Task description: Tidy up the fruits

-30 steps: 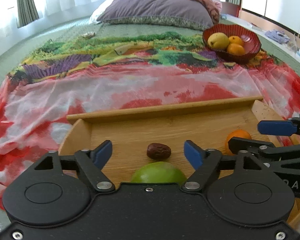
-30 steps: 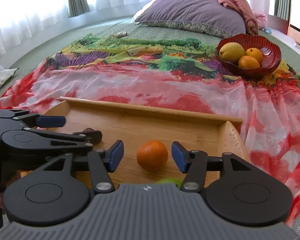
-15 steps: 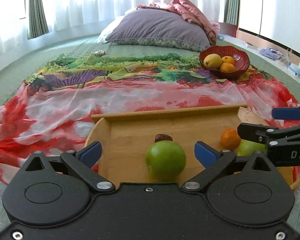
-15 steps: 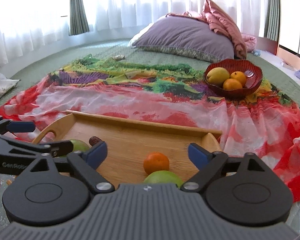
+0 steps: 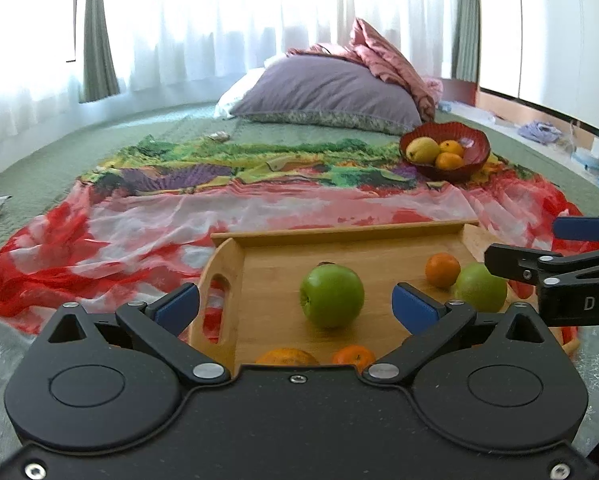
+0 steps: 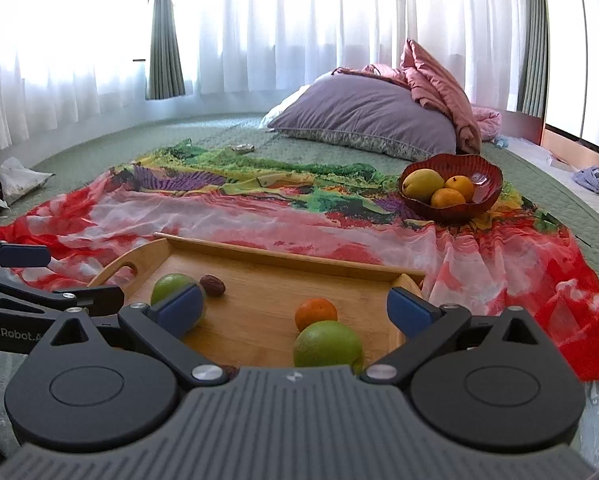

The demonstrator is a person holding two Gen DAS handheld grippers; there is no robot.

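On the bed lies a wooden tray (image 5: 227,264) with two green apples (image 5: 331,296) (image 5: 481,286), three oranges (image 5: 442,270) (image 5: 353,356) (image 5: 287,357) and one brown date (image 6: 212,285). The red bowl (image 6: 487,176) behind holds one yellow fruit (image 6: 423,184) and two oranges (image 6: 447,198) (image 6: 461,186). The left claw (image 5: 297,304) and right claw (image 6: 295,308) have just been opening; both stand released, grasping nothing.
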